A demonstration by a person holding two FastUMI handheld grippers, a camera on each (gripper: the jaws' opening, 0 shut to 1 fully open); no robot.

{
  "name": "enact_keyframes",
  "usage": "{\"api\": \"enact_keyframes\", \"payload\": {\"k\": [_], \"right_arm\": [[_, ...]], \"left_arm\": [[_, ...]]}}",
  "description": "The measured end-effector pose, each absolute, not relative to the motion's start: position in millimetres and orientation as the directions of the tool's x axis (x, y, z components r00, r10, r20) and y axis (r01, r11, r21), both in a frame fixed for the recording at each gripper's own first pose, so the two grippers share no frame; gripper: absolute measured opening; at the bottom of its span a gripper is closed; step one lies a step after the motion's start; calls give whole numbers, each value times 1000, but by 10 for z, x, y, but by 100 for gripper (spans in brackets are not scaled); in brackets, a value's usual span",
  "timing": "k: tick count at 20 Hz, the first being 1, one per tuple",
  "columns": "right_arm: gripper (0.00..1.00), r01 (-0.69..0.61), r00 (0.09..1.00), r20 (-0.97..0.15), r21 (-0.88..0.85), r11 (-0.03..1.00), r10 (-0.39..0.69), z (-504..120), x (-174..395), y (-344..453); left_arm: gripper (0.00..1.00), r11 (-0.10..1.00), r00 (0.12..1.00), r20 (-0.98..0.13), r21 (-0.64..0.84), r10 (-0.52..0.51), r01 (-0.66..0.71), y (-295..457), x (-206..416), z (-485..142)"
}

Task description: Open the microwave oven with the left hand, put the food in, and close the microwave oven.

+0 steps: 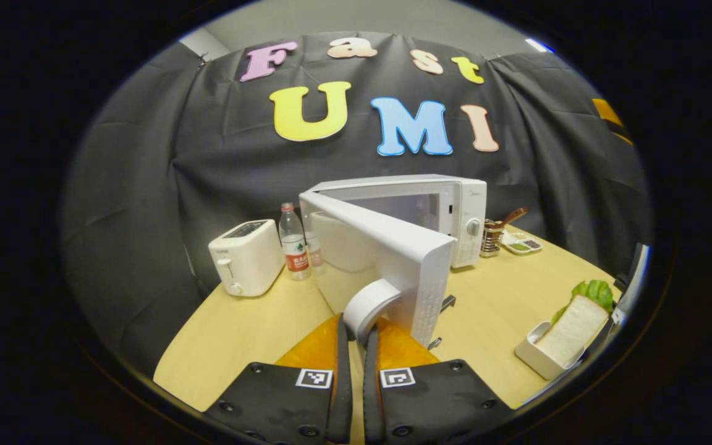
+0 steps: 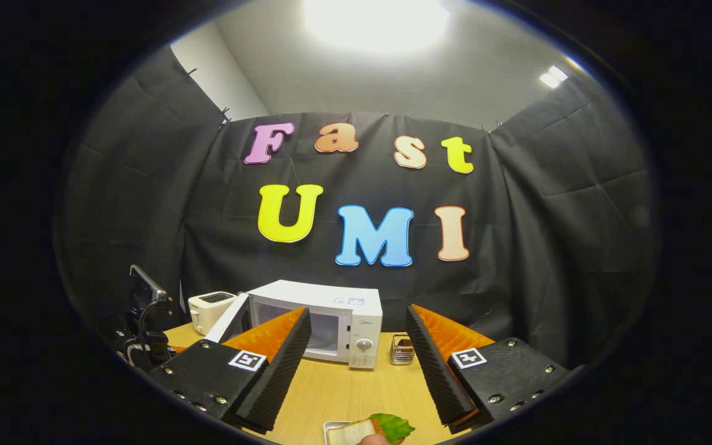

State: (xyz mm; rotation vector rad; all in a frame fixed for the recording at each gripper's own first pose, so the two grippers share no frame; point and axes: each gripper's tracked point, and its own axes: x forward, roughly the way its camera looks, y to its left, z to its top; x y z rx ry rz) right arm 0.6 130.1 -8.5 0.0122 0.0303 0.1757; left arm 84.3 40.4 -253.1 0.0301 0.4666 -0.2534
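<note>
the left gripper [image 1: 356, 337], clamped on the door handle [image 1: 368, 307], holds the microwave [image 1: 455, 210] open, so next the wide-open, empty right gripper [image 2: 356, 371] must fetch the sandwich [image 1: 572, 330] on the table [image 1: 492, 309].

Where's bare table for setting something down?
Bare wood between the open microwave door and the sandwich tray, and in front of the toaster. Crowded at the back: bottles by the toaster, jar and dish beside the microwave.

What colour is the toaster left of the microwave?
White, the toaster; clearest in the left gripper view, beside the water bottle.
</note>
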Motion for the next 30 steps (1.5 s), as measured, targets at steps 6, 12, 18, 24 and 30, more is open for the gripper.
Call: {"api": "enact_keyframes", "payload": {"k": [6,12,18,24,30], "right_arm": [[93,-170,985,-34,17,985,171,-130,-46,1704],[93,-174,984,-27,35,984,175,-102,-55,2077],[91,-208,977,-39,13,978,209,-54,-25,2275],[93,-246,969,-42,-21,969,245,-48,57,2140],[93,-271,958,-98,4,963,270,-208,273,1749]], "left_arm": [[14,966,868,-433,-25,-244,259,810,857,-2575],[14,959,862,-425,-53,-275,280,1144,885,-2622],[19,961,863,-422,-88,-276,264,1334,879,-2660],[83,986,899,-405,-77,-168,149,1575,685,-2498],[95,998,958,-283,-47,-52,40,1664,573,-1713]]}}
